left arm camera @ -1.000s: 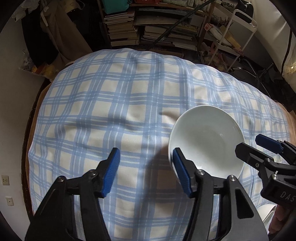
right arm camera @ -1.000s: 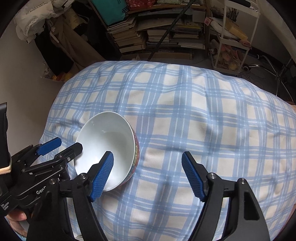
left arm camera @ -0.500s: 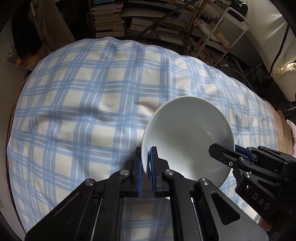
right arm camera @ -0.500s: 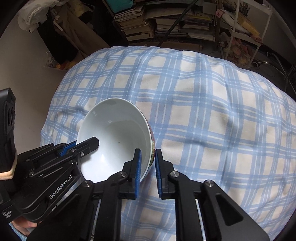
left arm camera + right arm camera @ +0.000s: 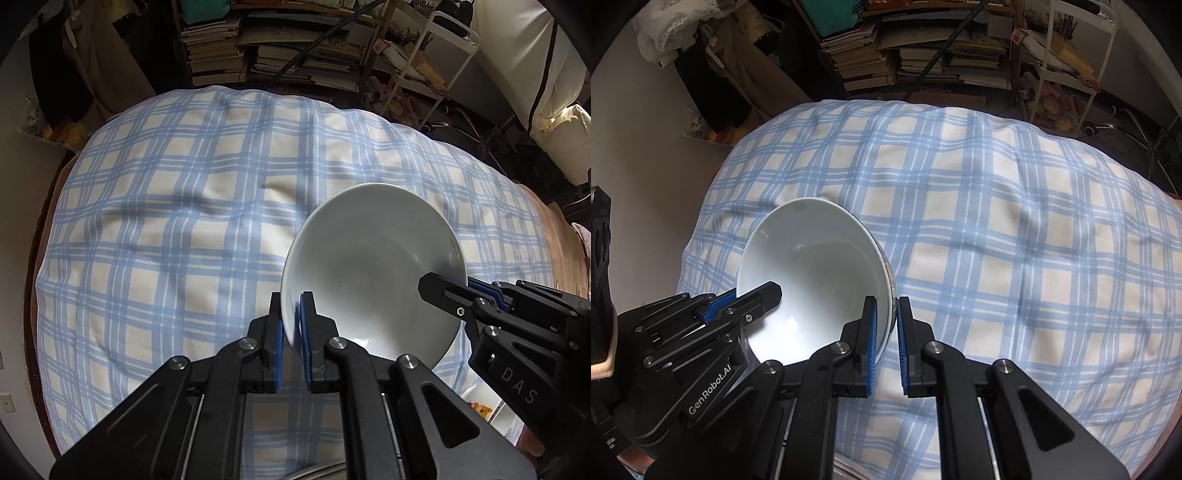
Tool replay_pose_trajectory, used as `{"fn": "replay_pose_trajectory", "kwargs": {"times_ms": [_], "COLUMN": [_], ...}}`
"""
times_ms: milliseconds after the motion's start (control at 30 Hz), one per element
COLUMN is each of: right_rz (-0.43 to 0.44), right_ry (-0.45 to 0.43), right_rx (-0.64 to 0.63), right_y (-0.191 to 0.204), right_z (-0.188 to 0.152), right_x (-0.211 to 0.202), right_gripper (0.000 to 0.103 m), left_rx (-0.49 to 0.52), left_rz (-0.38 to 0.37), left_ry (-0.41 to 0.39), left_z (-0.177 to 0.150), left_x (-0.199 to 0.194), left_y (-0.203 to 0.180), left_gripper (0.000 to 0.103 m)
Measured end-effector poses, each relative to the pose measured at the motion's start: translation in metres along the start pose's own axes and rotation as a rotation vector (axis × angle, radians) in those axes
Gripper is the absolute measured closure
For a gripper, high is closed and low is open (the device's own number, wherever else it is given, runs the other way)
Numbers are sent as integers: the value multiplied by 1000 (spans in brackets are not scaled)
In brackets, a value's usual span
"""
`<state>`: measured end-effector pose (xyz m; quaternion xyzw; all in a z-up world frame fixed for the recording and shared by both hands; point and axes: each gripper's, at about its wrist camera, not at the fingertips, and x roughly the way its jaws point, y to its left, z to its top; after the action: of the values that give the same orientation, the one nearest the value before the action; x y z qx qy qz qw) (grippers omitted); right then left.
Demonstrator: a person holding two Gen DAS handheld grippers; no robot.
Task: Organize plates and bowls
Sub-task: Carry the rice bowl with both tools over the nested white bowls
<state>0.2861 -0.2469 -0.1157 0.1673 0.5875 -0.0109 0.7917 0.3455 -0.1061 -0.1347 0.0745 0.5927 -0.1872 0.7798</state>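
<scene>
A white bowl (image 5: pixel 373 266) is held between both grippers above the blue plaid cloth (image 5: pixel 192 206). My left gripper (image 5: pixel 291 314) is shut on the bowl's left rim. My right gripper (image 5: pixel 886 317) is shut on its right rim; in the right wrist view the bowl (image 5: pixel 812 273) shows a patterned outer wall. Each gripper shows in the other's view, the right one (image 5: pixel 476 295) and the left one (image 5: pixel 746 302), clamped on the opposite rim. The bowl is tilted and off the cloth.
The plaid cloth covers a round table (image 5: pixel 997 221). Behind it stand a bookshelf with stacked books (image 5: pixel 277 48) and a white wire cart (image 5: pixel 424 55). A rim of white dishware (image 5: pixel 321 472) shows at the bottom edge under the left gripper.
Both grippers, open a second ago, closed on opposite rims of the bowl. They have since lifted it off the cloth and tilted it.
</scene>
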Motion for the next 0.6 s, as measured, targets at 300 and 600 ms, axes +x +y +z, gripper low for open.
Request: {"fn": "replay_pose_trajectory", "kwargs": {"times_ms": [300,600], "right_rz": [-2,-4], "right_ry": [-41,-78], "right_rx": [27,69], "right_y": [-14,-31], "right_z": [-26,-69], "right_x": [-34,-67], "right_gripper": [92,91], "left_rx": [46,72], "left_rz": [4,33], "left_ry": [-38,-39], "left_z": [-22,-56], "left_x": [-30,-55], "left_y": [-30,-66], "left_gripper": [94,94]}}
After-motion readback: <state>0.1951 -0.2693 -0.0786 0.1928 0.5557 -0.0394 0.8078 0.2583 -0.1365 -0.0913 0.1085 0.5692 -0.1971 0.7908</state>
